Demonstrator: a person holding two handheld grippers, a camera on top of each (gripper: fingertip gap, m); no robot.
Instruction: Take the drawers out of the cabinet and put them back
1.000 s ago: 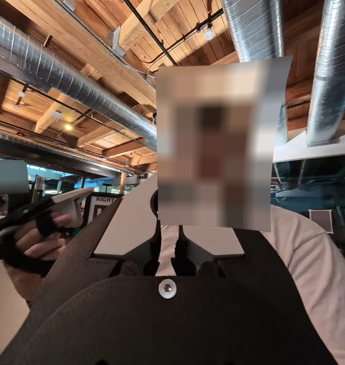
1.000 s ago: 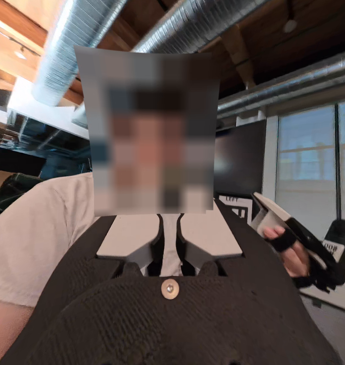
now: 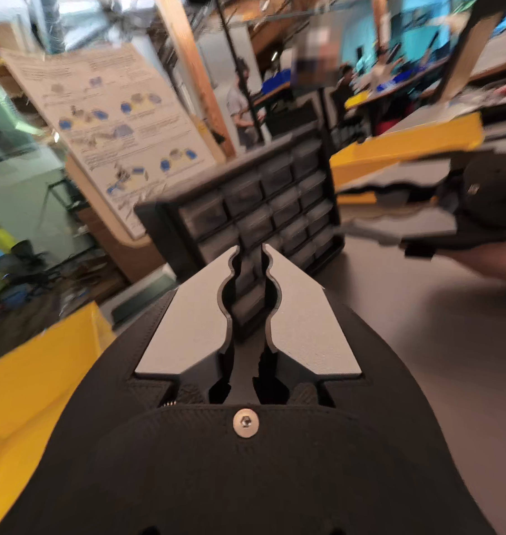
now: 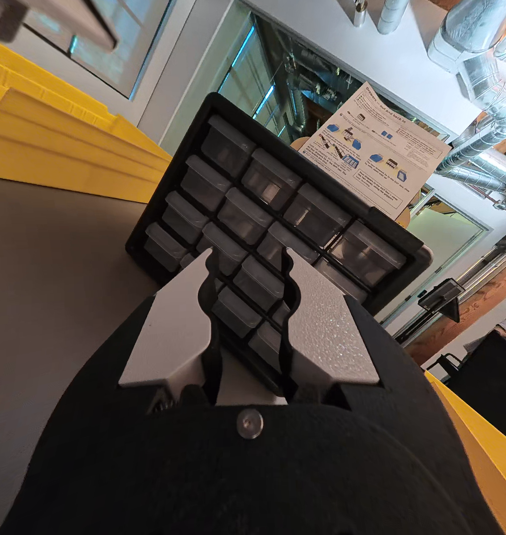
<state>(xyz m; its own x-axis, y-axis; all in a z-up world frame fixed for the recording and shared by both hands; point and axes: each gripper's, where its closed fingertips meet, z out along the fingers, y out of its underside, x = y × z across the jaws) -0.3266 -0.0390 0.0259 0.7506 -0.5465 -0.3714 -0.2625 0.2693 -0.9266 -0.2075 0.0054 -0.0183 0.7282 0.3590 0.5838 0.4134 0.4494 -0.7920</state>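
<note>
We have not started pulling yet. The black cabinet (image 4: 269,220) sits just ahead of our right claw (image 4: 249,254), with every drawer (image 4: 257,278) we can see tucked in. Both claws hold nothing; the right is spread, the left claw (image 3: 249,249) only a little.

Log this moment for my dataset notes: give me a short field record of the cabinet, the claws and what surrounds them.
cabinet: black frame, upright on a grey table
drawers: clear, all appear pushed in
left claw: narrow gap between the fingers, empty, aimed at the cabinet, not touching it
right claw: open, empty, pointed at the drawer fronts, not touching
bins: yellow, flanking the cabinet
sheet: printed instruction sheet standing behind the cabinet
stage: no drawer removed yet
</note>
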